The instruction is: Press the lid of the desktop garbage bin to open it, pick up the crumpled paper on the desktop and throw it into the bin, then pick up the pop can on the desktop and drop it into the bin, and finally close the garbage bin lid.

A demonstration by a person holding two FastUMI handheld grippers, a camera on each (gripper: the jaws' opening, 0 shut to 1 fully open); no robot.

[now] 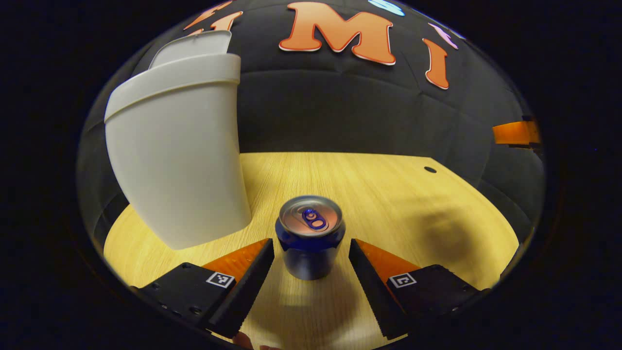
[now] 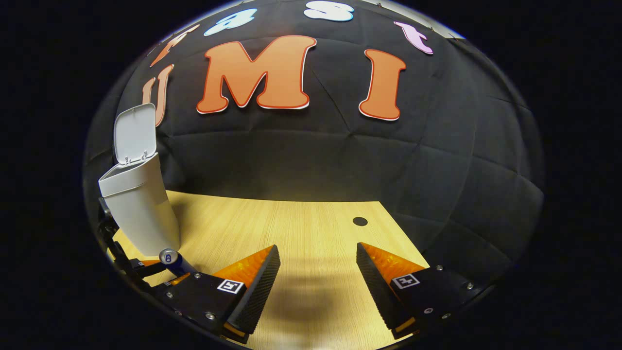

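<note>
A blue pop can [image 1: 311, 236] stands upright on the wooden desktop [image 1: 388, 194], between the fingers of my left gripper [image 1: 311, 250], which is open with a gap on each side of the can. To the can's left rises the white garbage bin [image 1: 175, 155] with its lid [image 1: 194, 46] swung up. In the right gripper view the bin [image 2: 141, 204] stands at the far left with its lid [image 2: 135, 133] raised, and the can [image 2: 171, 259] sits at its foot. My right gripper [image 2: 318, 260] is open over bare wood, holding nothing.
The desktop [image 2: 291, 218] ends at the black cloth wall behind. A small dark hole [image 2: 360, 221] lies in the wood near the back right corner, also seen as a dark hole [image 1: 430, 169] in the left gripper view.
</note>
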